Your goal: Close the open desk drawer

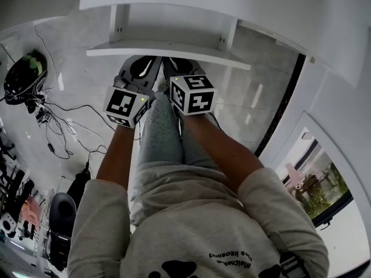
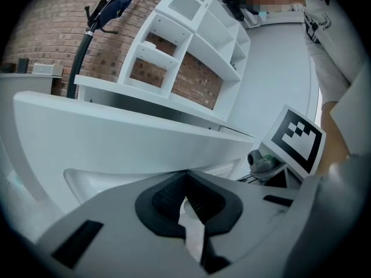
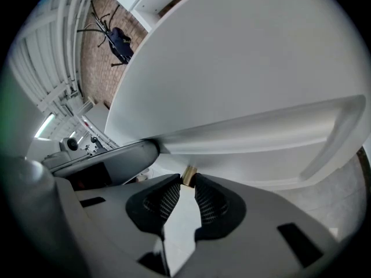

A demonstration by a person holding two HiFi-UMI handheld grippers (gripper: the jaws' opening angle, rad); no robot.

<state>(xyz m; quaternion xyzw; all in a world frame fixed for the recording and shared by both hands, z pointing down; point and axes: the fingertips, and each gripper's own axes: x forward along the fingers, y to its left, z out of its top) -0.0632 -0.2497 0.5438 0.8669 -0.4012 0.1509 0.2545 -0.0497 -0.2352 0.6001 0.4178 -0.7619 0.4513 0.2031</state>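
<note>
Drawer [image 1: 168, 50] ahead: pointing left gripper [image 2: 186, 198], clenched on nothing, and right gripper [image 3: 185, 184], narrowly parted at tan bit [image 3: 188, 175]; failing to read blurred sweatshirt [image 1: 197, 230] print.

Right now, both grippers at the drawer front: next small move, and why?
Probably push both forward together, evenly. The left gripper and right gripper sit side by side close to the white drawer front, which stands out from under the desk; touching or not, I cannot tell.
</note>
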